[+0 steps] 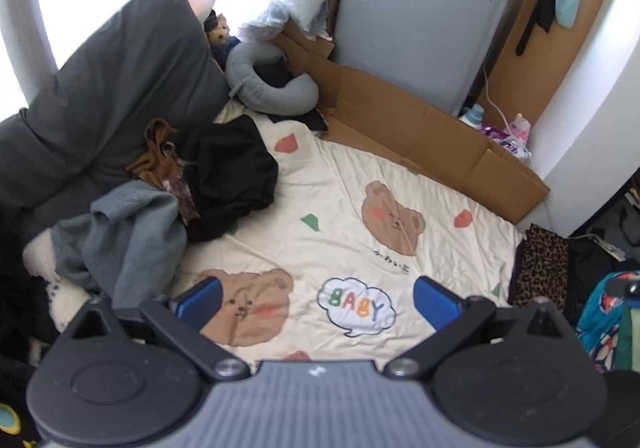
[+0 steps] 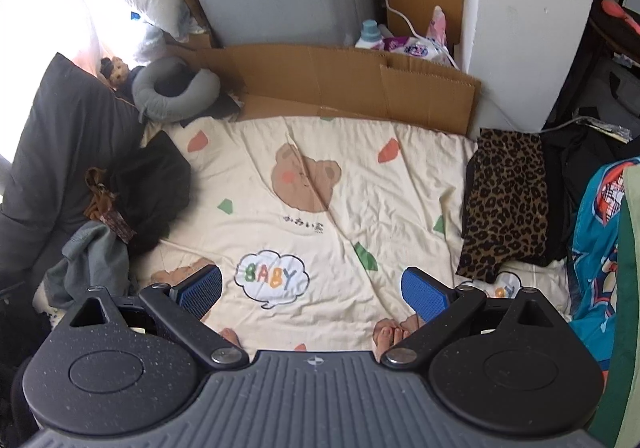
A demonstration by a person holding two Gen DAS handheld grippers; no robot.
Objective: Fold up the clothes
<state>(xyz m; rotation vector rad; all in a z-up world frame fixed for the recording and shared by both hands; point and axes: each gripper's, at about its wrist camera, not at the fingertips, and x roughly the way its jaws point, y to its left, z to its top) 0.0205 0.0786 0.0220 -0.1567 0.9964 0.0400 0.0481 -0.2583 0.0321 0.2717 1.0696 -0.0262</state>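
Hovering over the cream bear-print bedsheet [image 1: 340,183], the left gripper [image 1: 316,300] and right gripper [image 2: 312,288] both gape wide with nothing between their blue pads. The unfolded clothes lie heaped at the left: a crumpled black garment [image 1: 232,175] beside a grey-blue fleece top [image 1: 124,232]. A leopard-print piece [image 2: 506,199] lies at the right. I judge the next step is to take one garment by its edge and spread it flat on the bare middle.
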